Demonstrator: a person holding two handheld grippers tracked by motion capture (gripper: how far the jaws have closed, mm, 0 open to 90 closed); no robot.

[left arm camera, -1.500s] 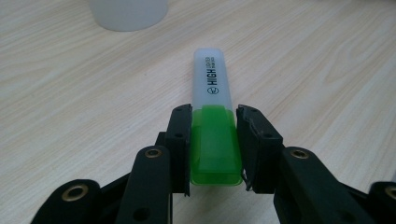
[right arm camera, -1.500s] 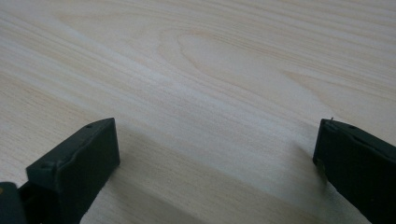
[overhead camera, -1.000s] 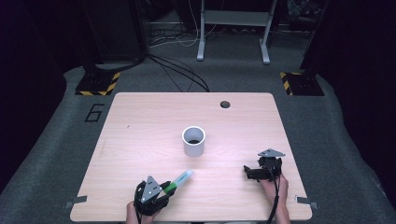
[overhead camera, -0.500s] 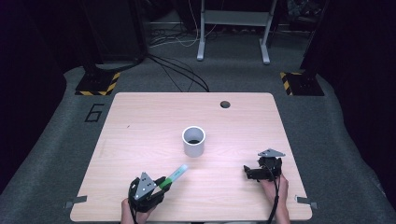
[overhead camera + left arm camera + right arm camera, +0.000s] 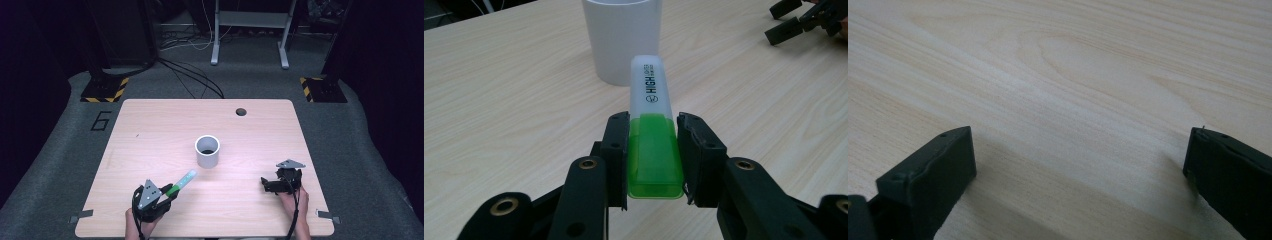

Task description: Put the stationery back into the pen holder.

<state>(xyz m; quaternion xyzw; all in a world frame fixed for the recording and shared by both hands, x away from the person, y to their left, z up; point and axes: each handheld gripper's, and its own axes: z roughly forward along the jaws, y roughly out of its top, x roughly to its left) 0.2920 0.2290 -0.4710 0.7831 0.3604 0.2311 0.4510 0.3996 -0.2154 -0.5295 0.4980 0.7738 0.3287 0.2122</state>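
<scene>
A green highlighter (image 5: pixel 651 125) with a clear cap (image 5: pixel 186 177) is held in my left gripper (image 5: pixel 653 150), whose two pads press on its green body. The cap end points up and right toward a white cup (image 5: pixel 207 151) (image 5: pixel 621 37) standing upright mid-table. In the high view my left gripper (image 5: pixel 165 192) sits near the table's front edge, left of centre. My right gripper (image 5: pixel 265 184) rests low over the wood at the front right; its jaws (image 5: pixel 1078 170) stand wide apart with bare tabletop between them.
The wooden table (image 5: pixel 150 130) has a dark round hole (image 5: pixel 241 111) near its far edge. Cables and a metal stand's legs lie on the grey floor beyond. My right gripper (image 5: pixel 799 22) shows far off at the upper right of the left gripper view.
My left gripper has lifted slightly and shifted left with the highlighter, its cap end now raised and aimed more toward the cup. The right gripper has stayed put.
</scene>
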